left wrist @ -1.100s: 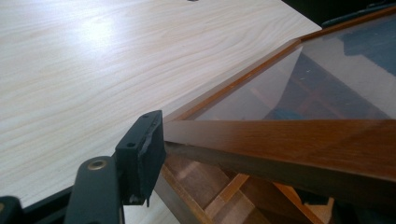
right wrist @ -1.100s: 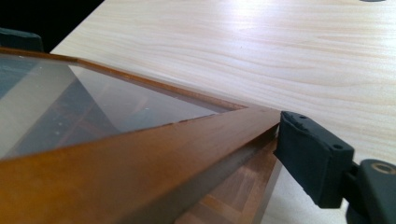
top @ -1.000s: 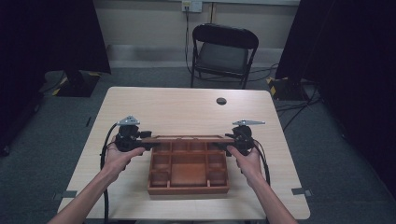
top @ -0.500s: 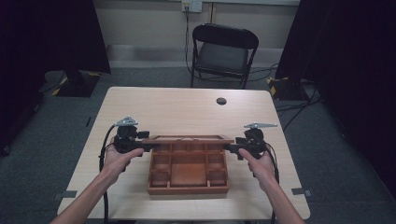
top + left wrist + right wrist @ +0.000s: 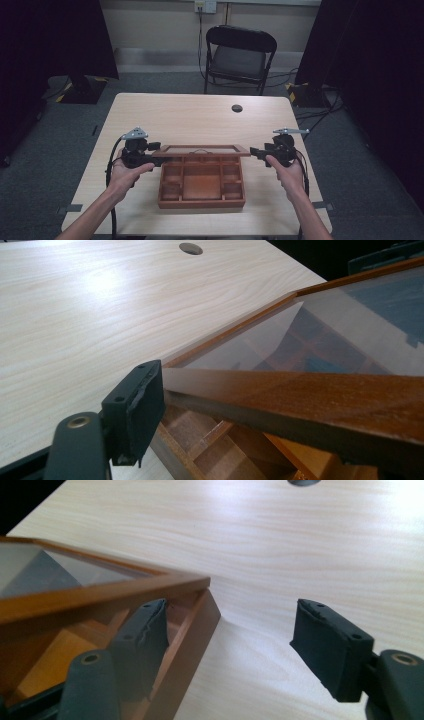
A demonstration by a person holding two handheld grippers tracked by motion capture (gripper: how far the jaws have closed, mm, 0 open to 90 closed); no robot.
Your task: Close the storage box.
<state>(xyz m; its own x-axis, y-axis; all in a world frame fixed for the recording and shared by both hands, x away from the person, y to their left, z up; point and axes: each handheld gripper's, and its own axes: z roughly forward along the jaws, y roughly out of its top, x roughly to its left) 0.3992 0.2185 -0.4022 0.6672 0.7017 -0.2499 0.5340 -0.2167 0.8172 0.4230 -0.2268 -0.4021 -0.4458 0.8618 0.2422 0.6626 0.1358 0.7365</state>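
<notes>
The raised glass lid (image 5: 202, 149) is gripped at its left end by the left gripper (image 5: 159, 156); the right gripper (image 5: 254, 151), jaws wide, has been drawn clear of its right end

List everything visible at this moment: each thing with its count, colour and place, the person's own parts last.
Wooden compartment box: one, reddish brown, near middle of the table, open.
Glass lid: one, brown frame with clear pane, raised at the box's far edge, its left end by the left gripper.
Table: one, light wood, centre of the room.
Cable hole cap: one, dark, far right part of the tabletop.
Folding chair: one, black, beyond the table.
Left gripper: one, black, at the lid's left end; whether it clamps is unclear.
Right gripper: one, black, jaws open just off the lid's right end.
Hands: two, each holding a gripper.
</notes>
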